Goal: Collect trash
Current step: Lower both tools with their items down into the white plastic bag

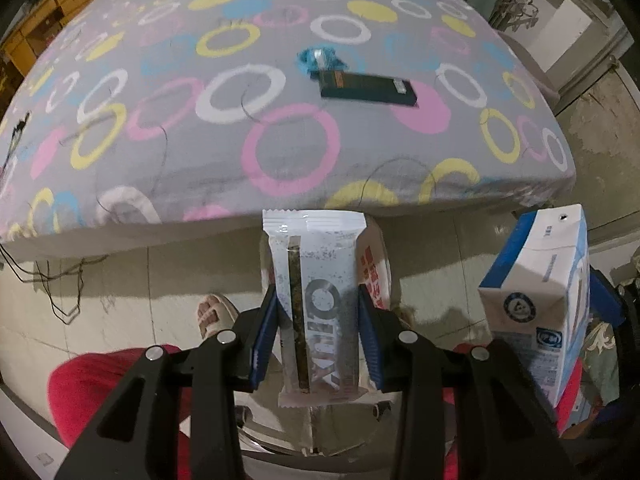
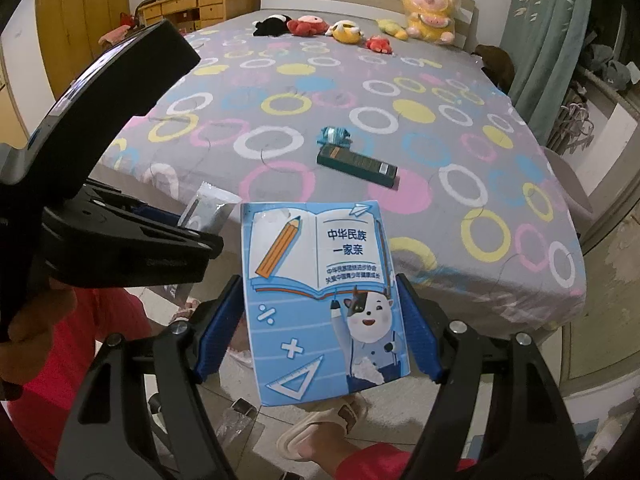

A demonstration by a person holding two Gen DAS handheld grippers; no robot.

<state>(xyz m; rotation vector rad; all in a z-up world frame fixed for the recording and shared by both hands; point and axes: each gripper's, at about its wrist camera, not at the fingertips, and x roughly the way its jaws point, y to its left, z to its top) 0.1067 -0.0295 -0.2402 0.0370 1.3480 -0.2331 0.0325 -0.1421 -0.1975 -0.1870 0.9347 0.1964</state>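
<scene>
My left gripper point(image 1: 318, 312) is shut on a white snack wrapper point(image 1: 316, 300) and holds it upright above the floor, in front of the bed. My right gripper point(image 2: 320, 316) is shut on a blue and white milk carton point(image 2: 320, 300); the carton also shows in the left wrist view point(image 1: 540, 304) at the right. The wrapper's tip shows in the right wrist view point(image 2: 206, 208) at the left. On the bed lie a dark green box point(image 1: 368, 87) point(image 2: 357, 164) and a crumpled blue wrapper point(image 1: 320, 58) point(image 2: 335, 135) just behind it.
The bed point(image 2: 280, 92) has a grey sheet with coloured rings. Plush toys point(image 2: 428, 12) sit at its head. A wooden dresser point(image 2: 196, 4) stands at the back left and green curtains point(image 2: 548, 32) at the right. My slippered foot point(image 1: 214, 312) and red trousers are below, with cables point(image 1: 60, 280) on the floor.
</scene>
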